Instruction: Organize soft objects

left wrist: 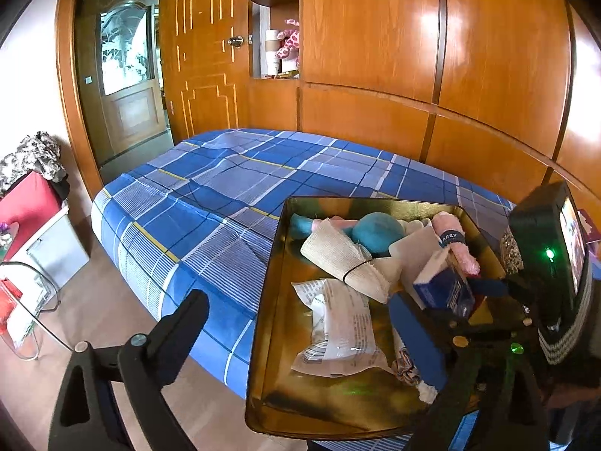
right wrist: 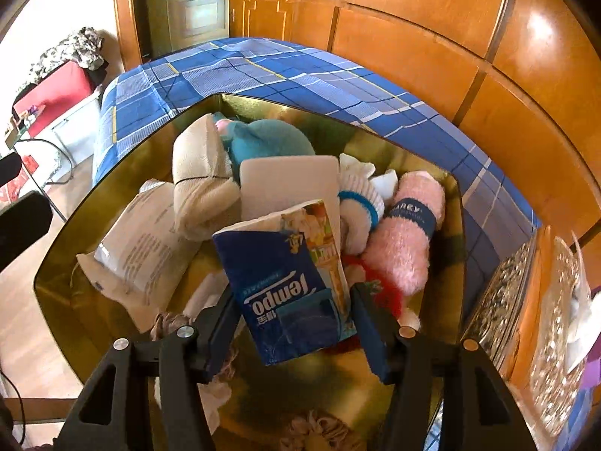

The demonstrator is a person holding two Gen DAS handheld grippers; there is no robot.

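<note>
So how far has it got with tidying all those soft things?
Most already sit in the gold tray: a pink rolled towel, a teal plush toy, a beige bandage roll and a white wrapped pack. In hand: the right gripper straddles a blue Tempo tissue pack standing in the tray. The left gripper hangs open and empty. I can't tell what remains outside.

Grippers: black frames, blue pads

Right gripper (right wrist: 293, 323) has black triangular-cutout arms, silver pivot screws, blue finger pads (right wrist: 370, 329); left gripper (left wrist: 300, 323) matches, with one blue-faced finger.
</note>
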